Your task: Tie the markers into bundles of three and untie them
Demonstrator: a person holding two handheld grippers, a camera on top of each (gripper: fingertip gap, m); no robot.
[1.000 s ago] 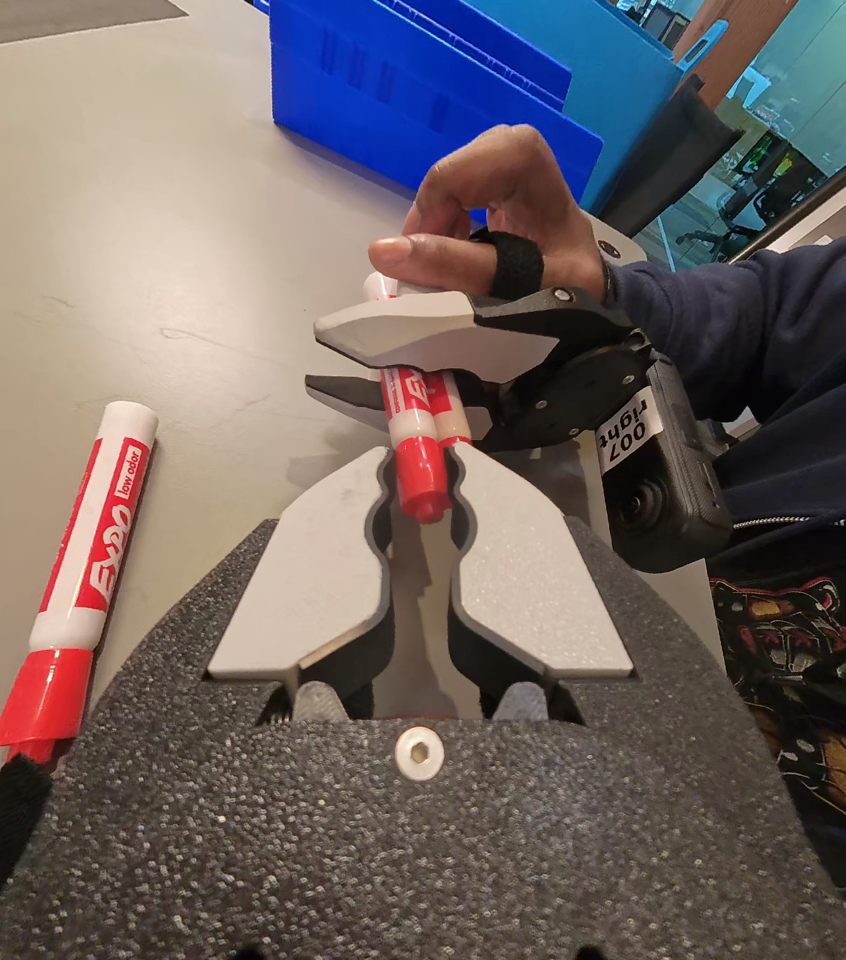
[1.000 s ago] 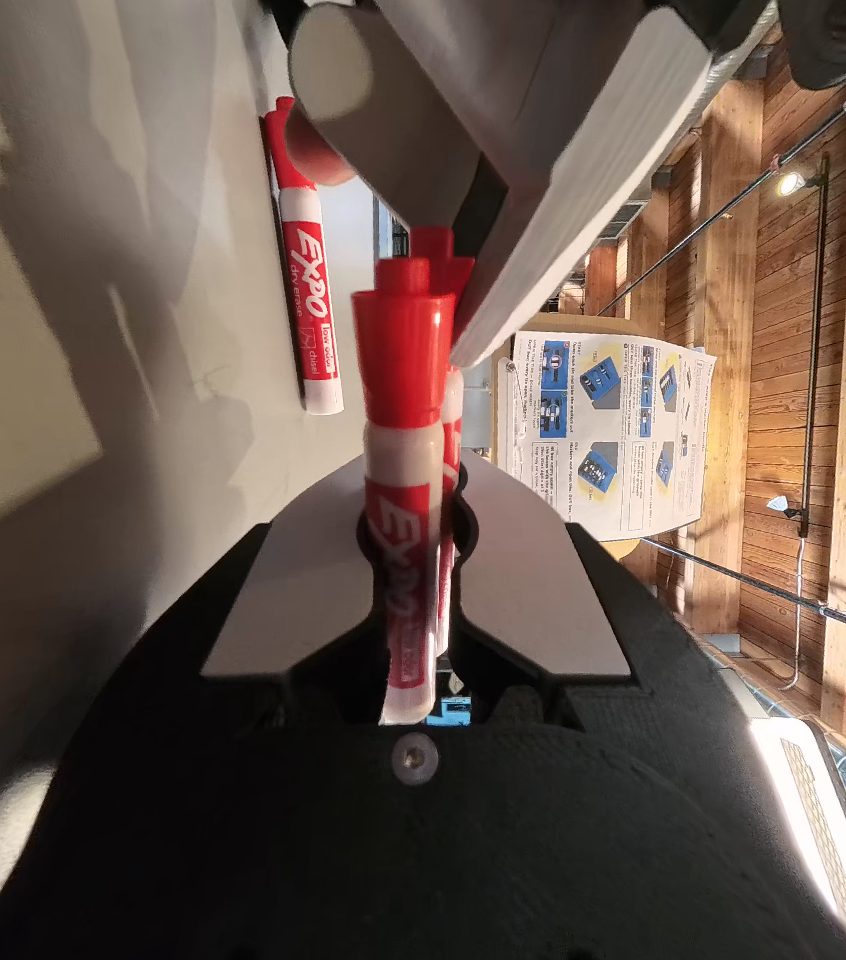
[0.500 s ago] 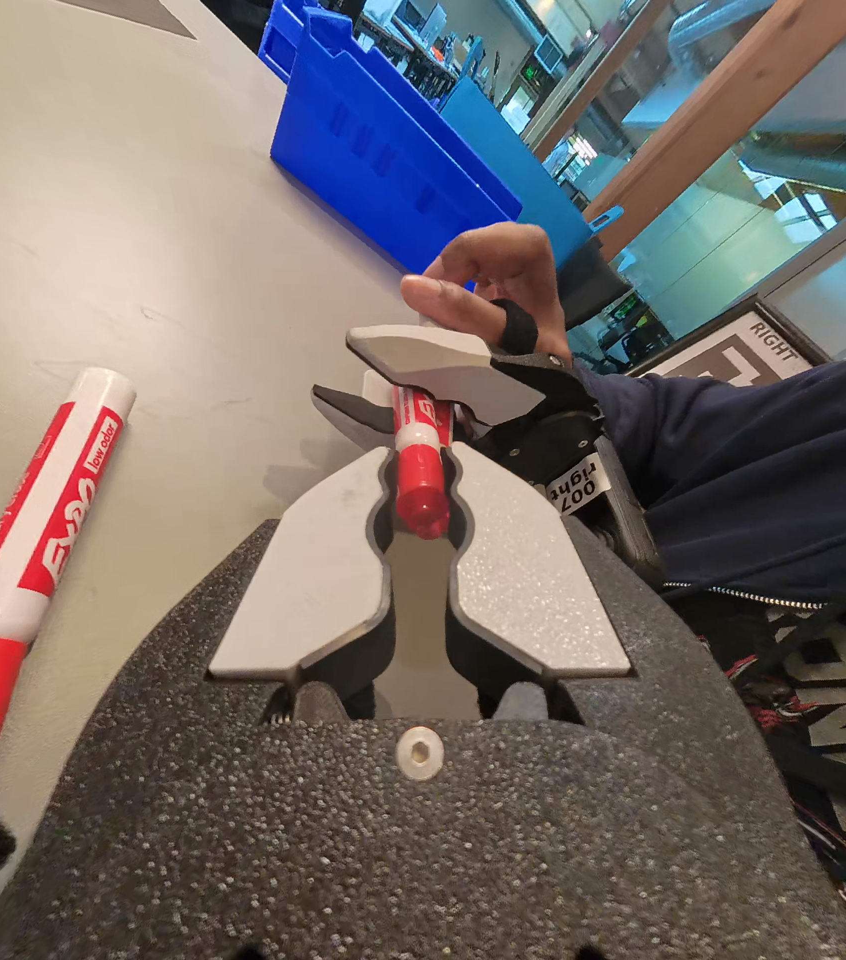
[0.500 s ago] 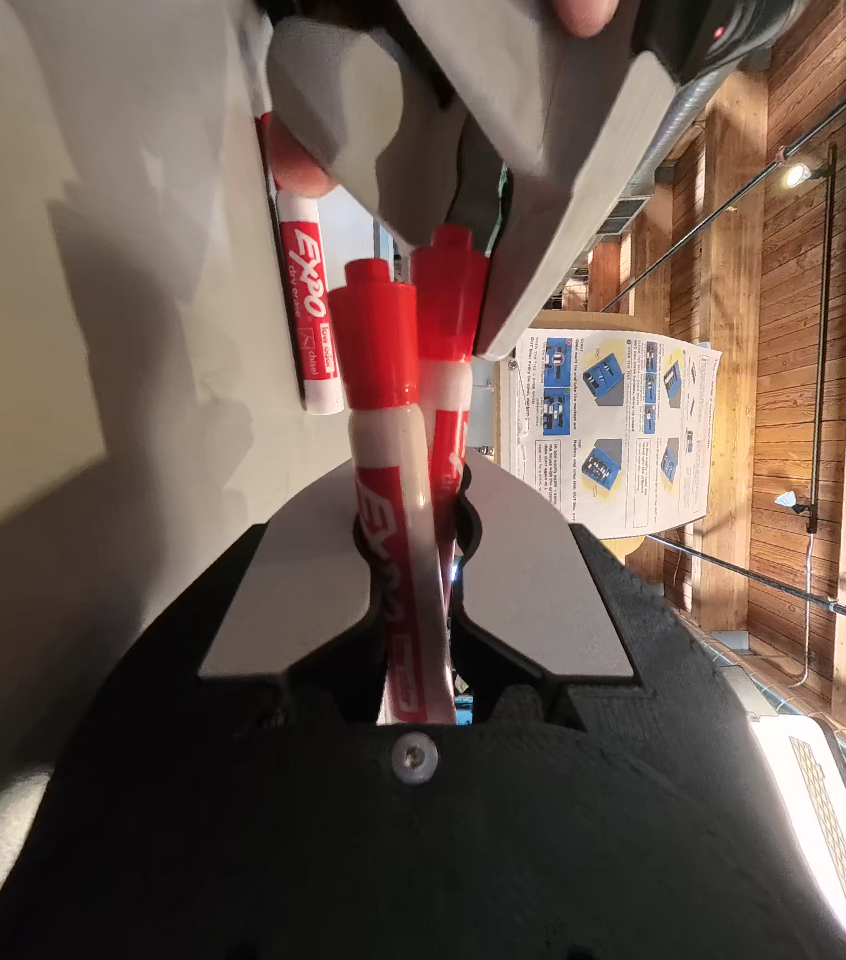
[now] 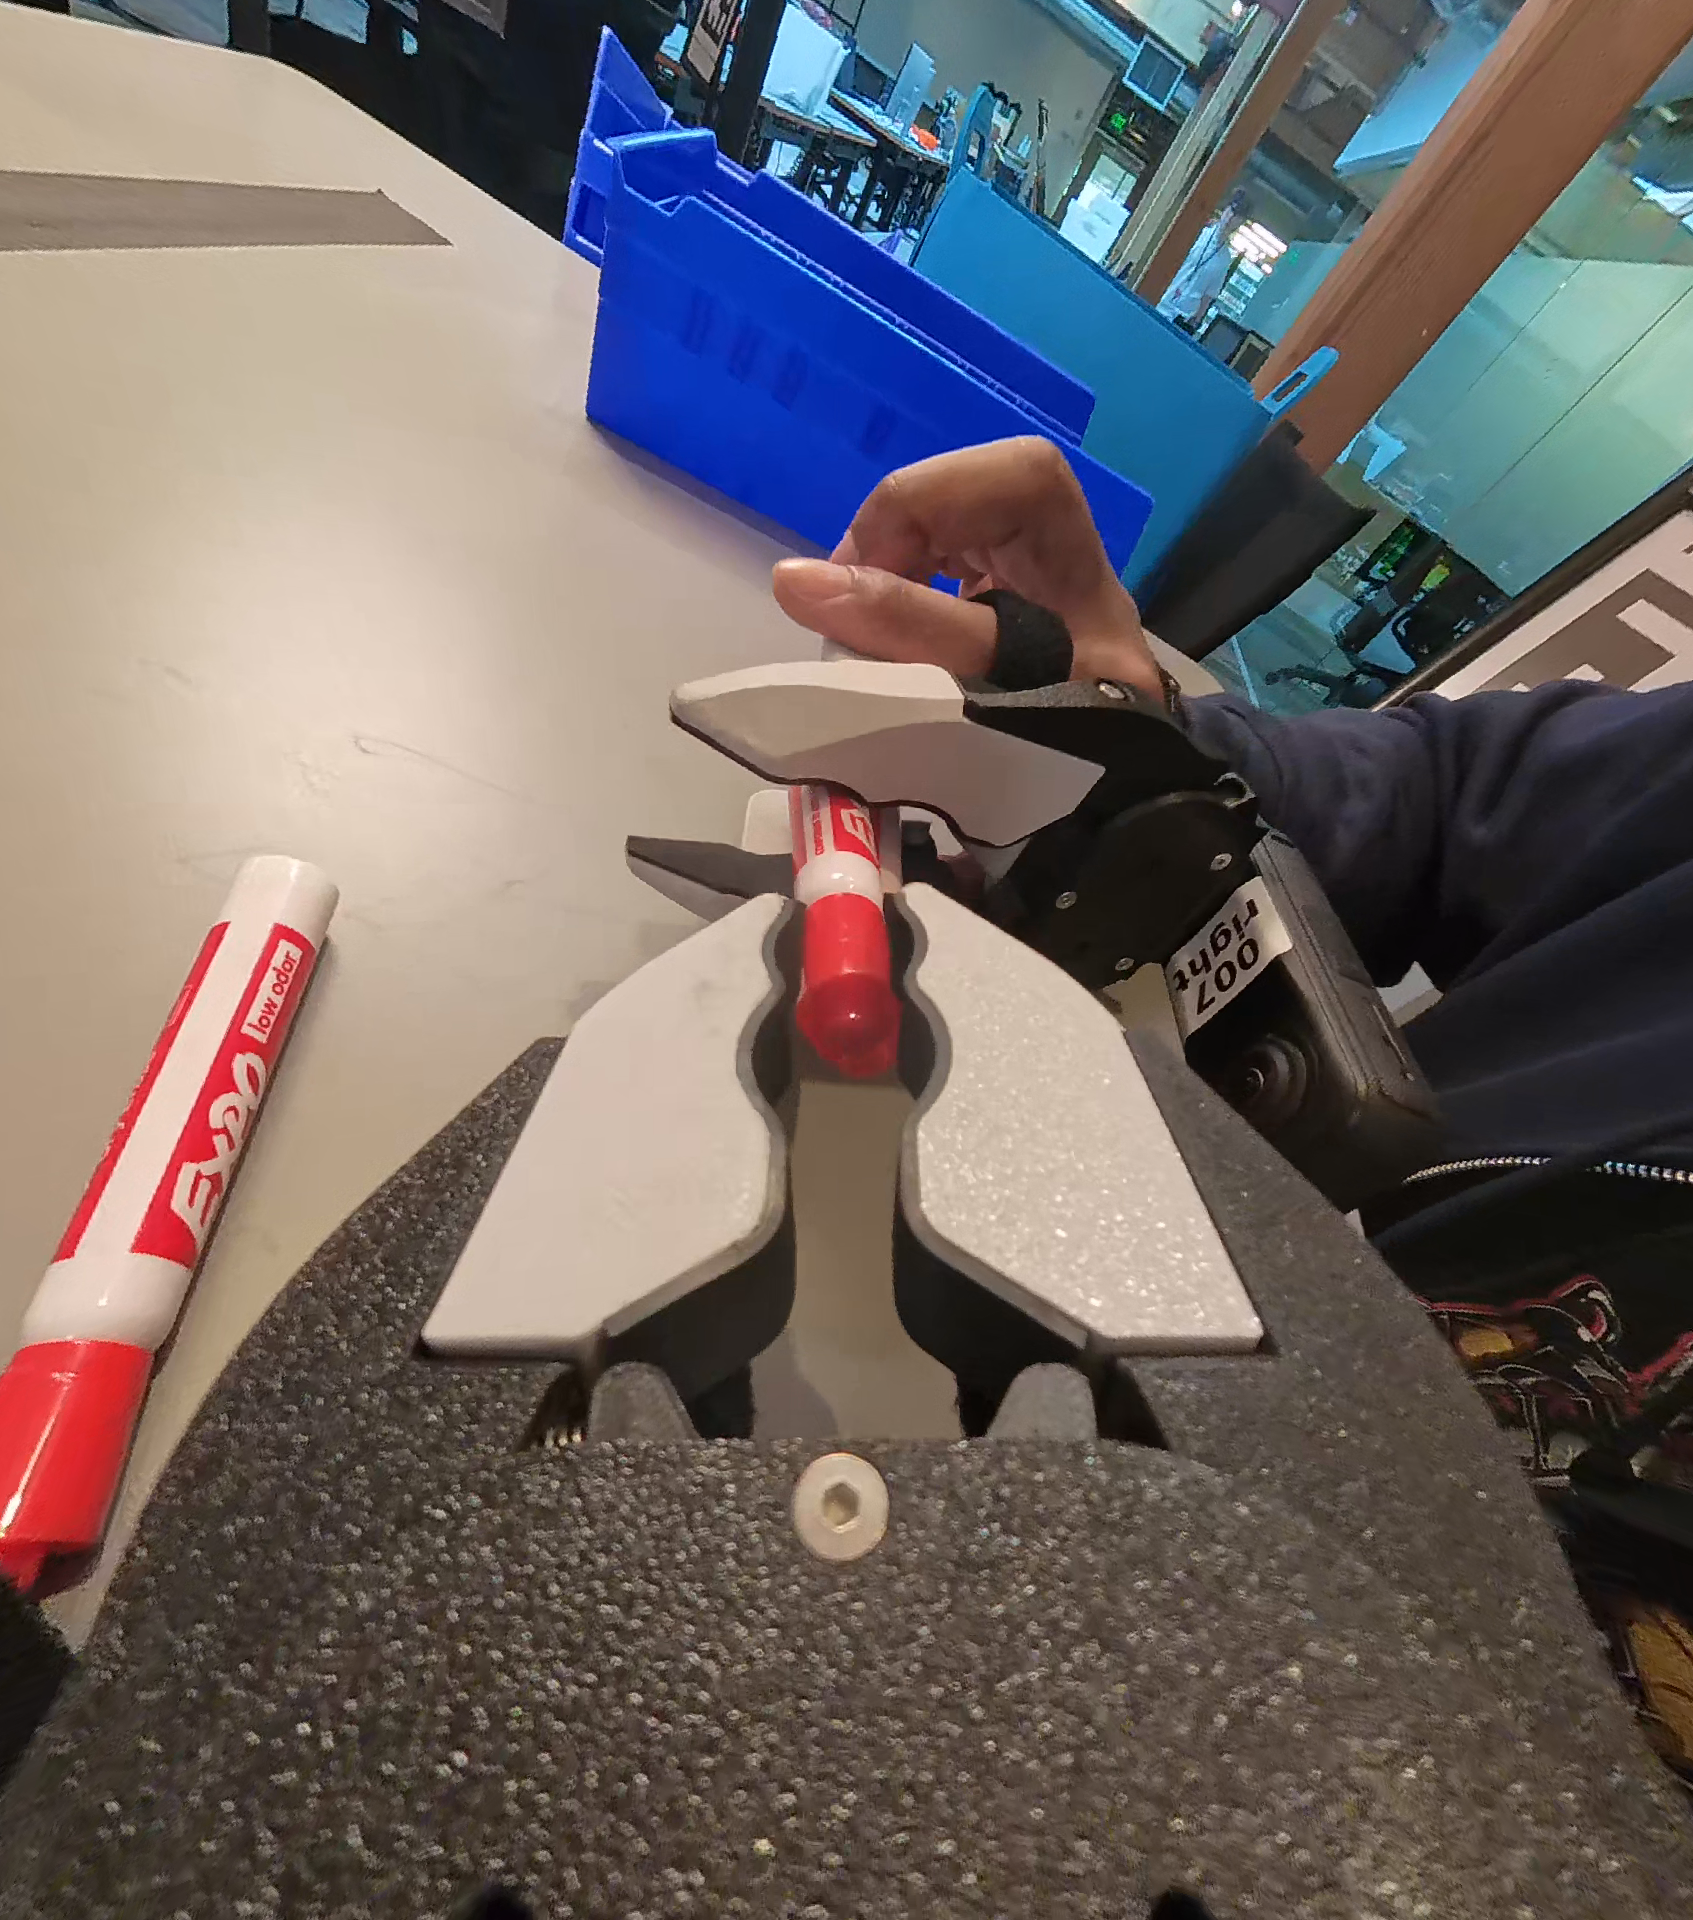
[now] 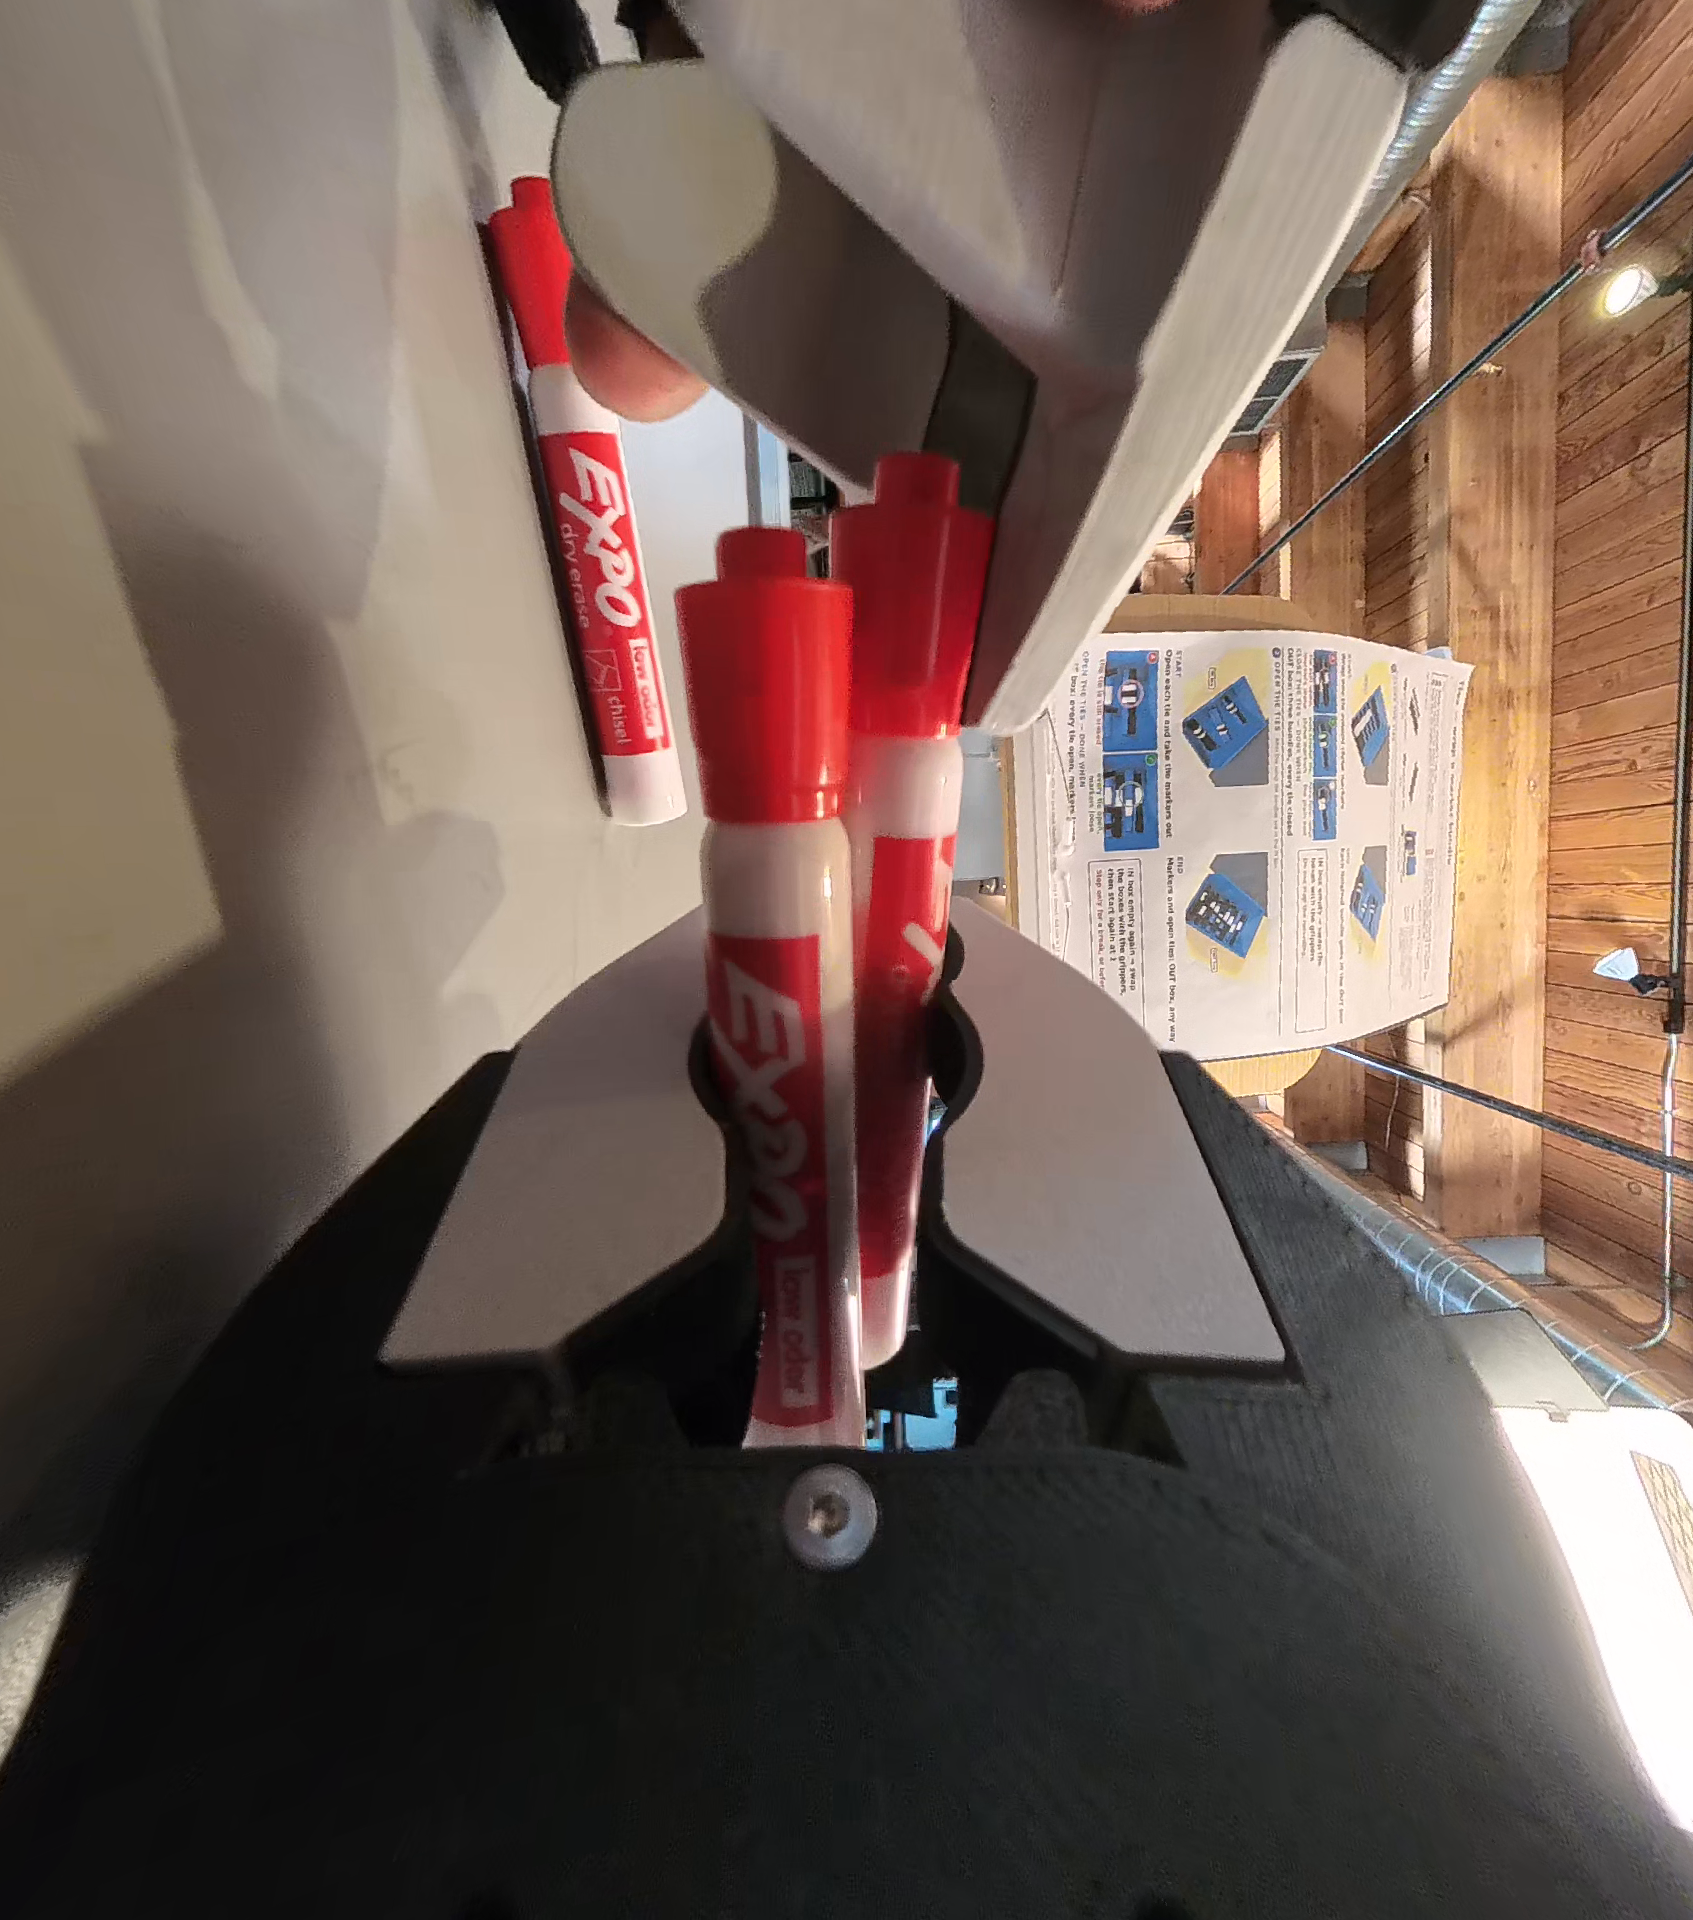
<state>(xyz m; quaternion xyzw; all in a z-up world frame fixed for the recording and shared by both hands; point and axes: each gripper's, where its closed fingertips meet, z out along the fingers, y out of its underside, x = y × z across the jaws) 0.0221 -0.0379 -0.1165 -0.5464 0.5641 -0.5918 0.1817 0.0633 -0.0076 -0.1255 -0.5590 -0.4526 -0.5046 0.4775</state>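
Three red markers (image 6: 780, 935): two between gripper fingers, one on table (image 5: 250, 468). Two blue bins (image 5: 821, 395).

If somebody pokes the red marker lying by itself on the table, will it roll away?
Probably a little: the lone marker has a round, smooth barrel and lies flat on the smooth table. Its ridged red cap may stop it soon. It looks stiff and light, so a nudge should shift it easily.

Red marker cap (image 5: 847, 987) between fingers (image 5: 655, 1122)

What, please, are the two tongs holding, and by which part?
Right tongs: two red markers by their barrels. Left tongs: one marker's red cap.
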